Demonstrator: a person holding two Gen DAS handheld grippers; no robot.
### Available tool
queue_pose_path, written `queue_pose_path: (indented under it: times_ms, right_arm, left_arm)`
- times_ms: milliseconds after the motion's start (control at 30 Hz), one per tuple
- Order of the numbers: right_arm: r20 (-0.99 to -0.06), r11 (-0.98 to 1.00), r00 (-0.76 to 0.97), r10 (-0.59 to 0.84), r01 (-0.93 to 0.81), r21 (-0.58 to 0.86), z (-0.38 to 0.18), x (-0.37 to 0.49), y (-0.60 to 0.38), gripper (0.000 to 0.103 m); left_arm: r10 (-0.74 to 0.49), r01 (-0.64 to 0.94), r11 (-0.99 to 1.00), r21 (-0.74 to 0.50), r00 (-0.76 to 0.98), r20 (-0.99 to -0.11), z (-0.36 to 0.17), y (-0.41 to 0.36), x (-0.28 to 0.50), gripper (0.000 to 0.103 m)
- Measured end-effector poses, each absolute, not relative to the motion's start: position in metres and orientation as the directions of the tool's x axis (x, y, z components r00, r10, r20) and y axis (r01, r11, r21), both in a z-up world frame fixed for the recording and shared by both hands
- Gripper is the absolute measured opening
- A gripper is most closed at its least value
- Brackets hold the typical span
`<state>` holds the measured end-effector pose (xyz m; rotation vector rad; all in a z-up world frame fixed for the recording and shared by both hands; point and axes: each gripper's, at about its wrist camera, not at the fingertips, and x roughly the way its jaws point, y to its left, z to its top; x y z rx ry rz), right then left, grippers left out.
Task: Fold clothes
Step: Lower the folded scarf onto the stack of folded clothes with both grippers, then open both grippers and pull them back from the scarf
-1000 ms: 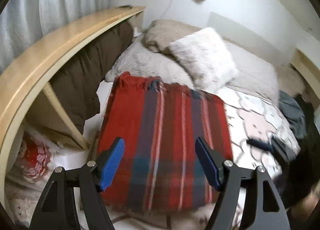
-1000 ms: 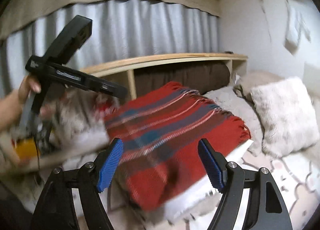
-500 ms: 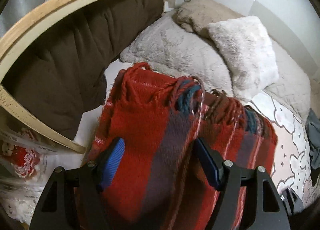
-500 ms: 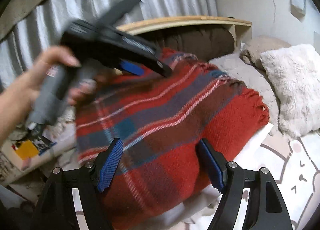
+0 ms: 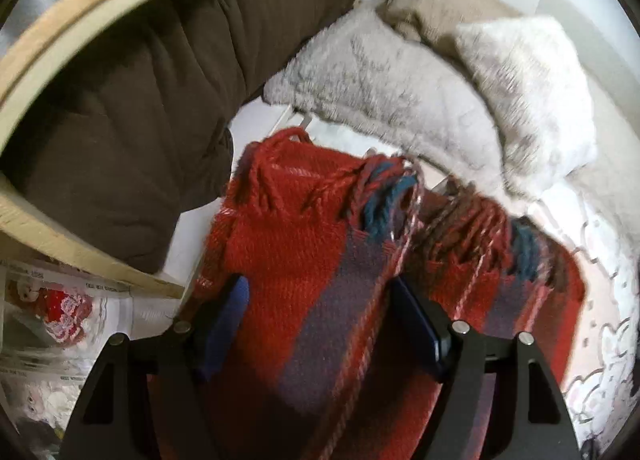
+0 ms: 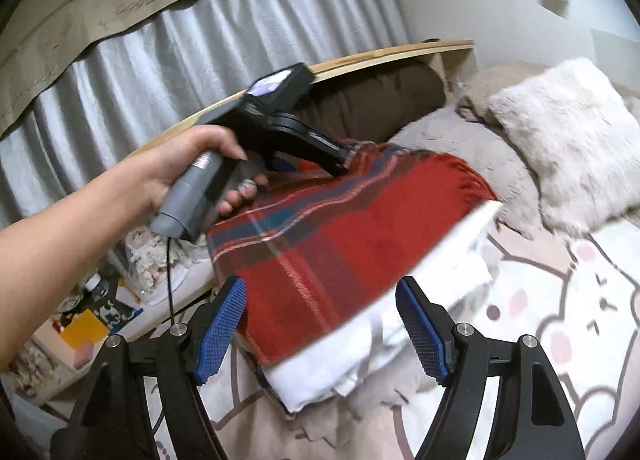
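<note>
My left gripper straddles the red plaid blanket at its fringed corner, jaws wide; right gripper wide, empty. I'd pinch both layers squarely.

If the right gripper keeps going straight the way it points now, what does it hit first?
Most likely the red plaid woven blanket: its near edge lies right between and ahead of the right gripper, whose jaws stand open and empty. The folded white cloth beneath it sits nearly as close, so depth is uncertain.
</note>
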<state>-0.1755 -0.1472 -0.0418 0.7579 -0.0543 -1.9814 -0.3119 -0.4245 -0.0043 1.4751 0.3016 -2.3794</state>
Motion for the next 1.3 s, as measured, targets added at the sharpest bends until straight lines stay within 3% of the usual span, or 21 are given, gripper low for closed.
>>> queue_pose_path:
  times_ms: [167,267,433,567,767,800,833,900,933,1133,1300]
  right_arm:
    - [-0.454,-0.542,-0.366,-0.812,0.76,0.357,-0.042,-0.163,-0.14,0.077]
    - [-0.44,-0.552,-0.39,-0.809,0.762,0.339,-0.041,-0.154,-0.143,0.077]
    - [-0.537,-0.661,-0.469,-0.701,0.709,0.245,-0.05,-0.158,-0.166,0.077]
    - [-0.619,-0.694,-0.437,-0.652,0.674,0.255,-0.068,-0.168,-0.178,0.077]
    - [-0.619,-0.716,-0.456,-0.639,0.646,0.264,-0.056,-0.162,-0.162,0.077]
    - [-0.619,-0.725,-0.465,-0.633,0.637,0.263,-0.052,-0.159,-0.158,0.077]
    - [-0.62,-0.733,-0.472,-0.627,0.627,0.264,-0.048,-0.158,-0.154,0.078]
    - [-0.612,-0.753,-0.502,-0.611,0.607,0.254,-0.038,-0.152,-0.144,0.094]
    - [-0.605,-0.764,-0.52,-0.602,0.596,0.247,-0.033,-0.148,-0.139,0.103]
    - [-0.581,-0.784,-0.573,-0.578,0.588,0.201,-0.006,-0.127,-0.113,0.103]
    - [-0.557,-0.798,-0.624,-0.547,0.591,0.122,0.012,-0.102,-0.089,0.103]
  left_arm:
    - [-0.107,0.372,-0.921,-0.116,-0.527,-0.843,0.018,-0.435,-0.246,0.075]
    - [-0.112,0.366,-0.923,-0.122,-0.556,-0.824,0.02,-0.438,-0.199,0.075]
    - [-0.094,0.364,-0.922,-0.132,-0.543,-0.835,-0.006,-0.443,-0.154,0.075]
    - [-0.078,0.371,-0.915,-0.162,-0.553,-0.83,-0.023,-0.444,-0.139,0.075]
    - [-0.129,0.388,-0.906,-0.168,-0.632,-0.764,-0.01,-0.429,-0.11,0.074]
    - [-0.143,0.391,-0.906,-0.162,-0.644,-0.751,-0.006,-0.425,-0.104,0.075]
    - [-0.162,0.398,-0.904,-0.156,-0.657,-0.736,-0.001,-0.42,-0.096,0.082]
    - [-0.199,0.414,-0.897,-0.155,-0.69,-0.696,0.011,-0.408,-0.079,0.1]
    - [-0.212,0.415,-0.896,-0.16,-0.715,-0.666,0.018,-0.4,-0.068,0.102]
    - [-0.197,0.397,-0.891,-0.22,-0.774,-0.602,0.045,-0.362,-0.028,0.103]
    - [-0.221,0.404,-0.895,-0.187,-0.768,-0.601,0.052,-0.328,-0.003,0.103]
